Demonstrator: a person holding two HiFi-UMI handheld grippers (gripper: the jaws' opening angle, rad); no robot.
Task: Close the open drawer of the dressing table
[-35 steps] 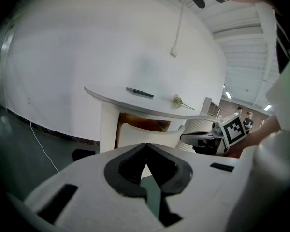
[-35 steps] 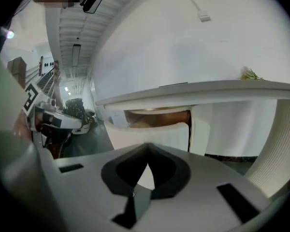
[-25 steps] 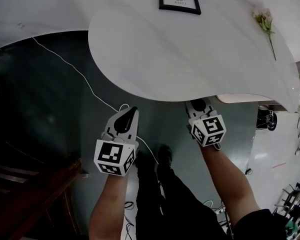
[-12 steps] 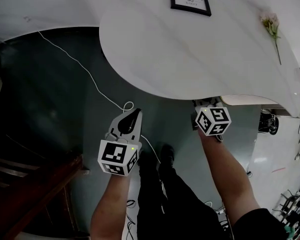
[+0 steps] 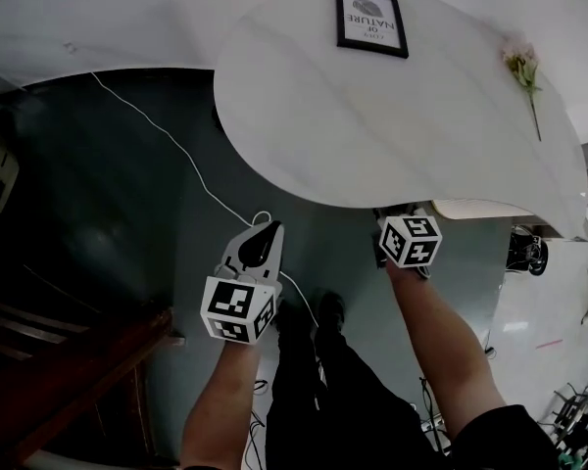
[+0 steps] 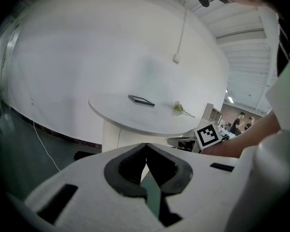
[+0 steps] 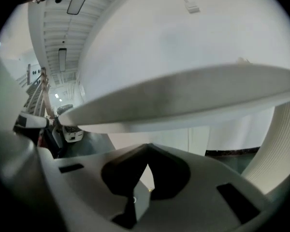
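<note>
Below the head camera, a white dressing table point(image 5: 372, 116) with a rounded top is standing against a white wall, and a person is holding a gripper in each hand in front of it. On the top, a framed picture point(image 5: 371, 20) is standing at the back and a flower point(image 5: 524, 71) is lying near the right end.

The left gripper point(image 5: 270, 228) is hanging over the dark green floor point(image 5: 98, 184), apart from the table's edge. In the left gripper view its two jaws are pressing together at the tips and nothing is sitting between them.

The right gripper point(image 5: 397, 219) is reaching in at the front edge of the table, and its tips are going under the tabletop, so only its marker cube point(image 5: 410, 240) is showing from above. In the right gripper view the jaws are also meeting at the tips, with nothing between them, and they are pointing under the tabletop.

Just to the right of this gripper, a pale flat part point(image 5: 475, 207) is sticking out from under the tabletop; it is looking like the open drawer, but I cannot be sure. The gripper is not touching it.

A thin white cable point(image 5: 167, 140) is running over the floor, and dark wooden furniture point(image 5: 69, 370) is standing at the lower left.
</note>
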